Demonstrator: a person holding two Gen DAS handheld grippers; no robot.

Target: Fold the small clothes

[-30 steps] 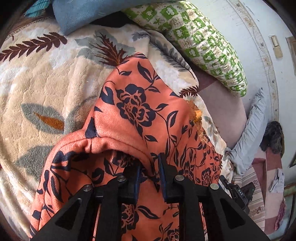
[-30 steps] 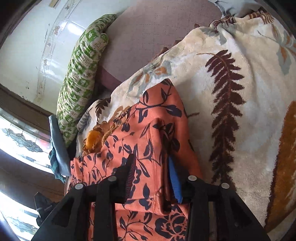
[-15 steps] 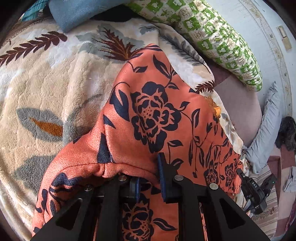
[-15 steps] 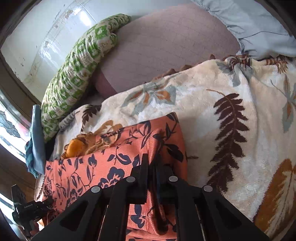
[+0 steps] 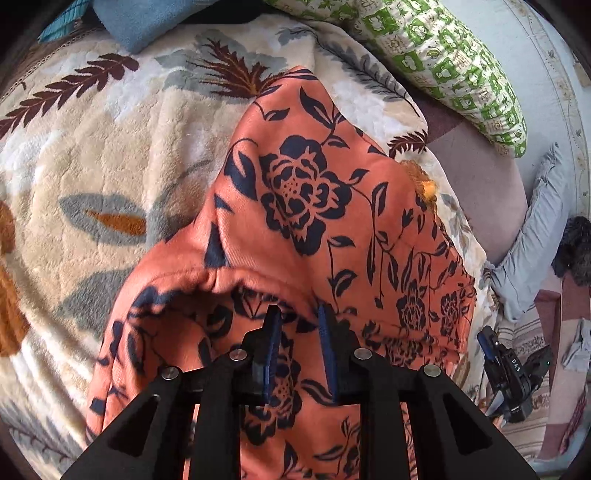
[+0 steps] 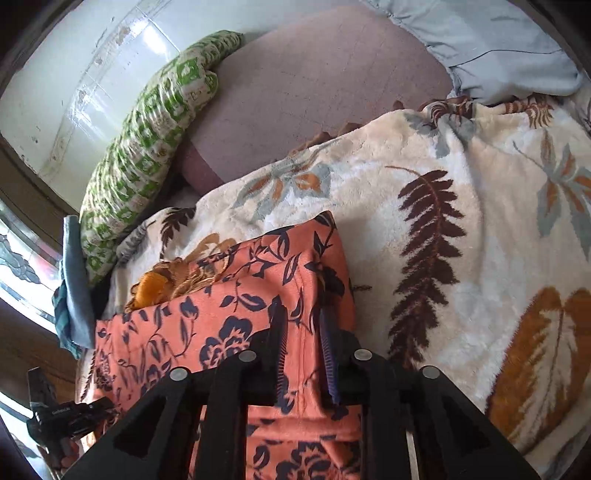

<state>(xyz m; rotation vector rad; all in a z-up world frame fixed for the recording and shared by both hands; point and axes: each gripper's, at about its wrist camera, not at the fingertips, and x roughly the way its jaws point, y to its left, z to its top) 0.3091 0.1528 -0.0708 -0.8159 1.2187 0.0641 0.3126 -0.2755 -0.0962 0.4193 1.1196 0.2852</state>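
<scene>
An orange garment with dark blue flowers (image 5: 314, 206) lies partly folded on a cream leaf-patterned blanket (image 5: 92, 155). My left gripper (image 5: 297, 314) is open, its jaws apart over a folded edge of the garment, holding nothing. My right gripper (image 6: 302, 314) is also open, its jaws apart over the garment (image 6: 236, 295) near its right folded edge. An orange-yellow cloth (image 6: 159, 284) peeks out from under the garment's far side.
A green and white patterned pillow (image 6: 147, 147) lies along the wall. A mauve cushion (image 6: 314, 92) and a light blue pillow (image 6: 498, 48) lie beyond the blanket (image 6: 461, 221). A blue cloth (image 5: 147, 22) lies at the blanket's far end. The other gripper (image 5: 513, 373) shows at right.
Both grippers have opened: half a second ago each was shut on the garment's fold, now the jaws stand apart. The fold has dropped onto the garment.
</scene>
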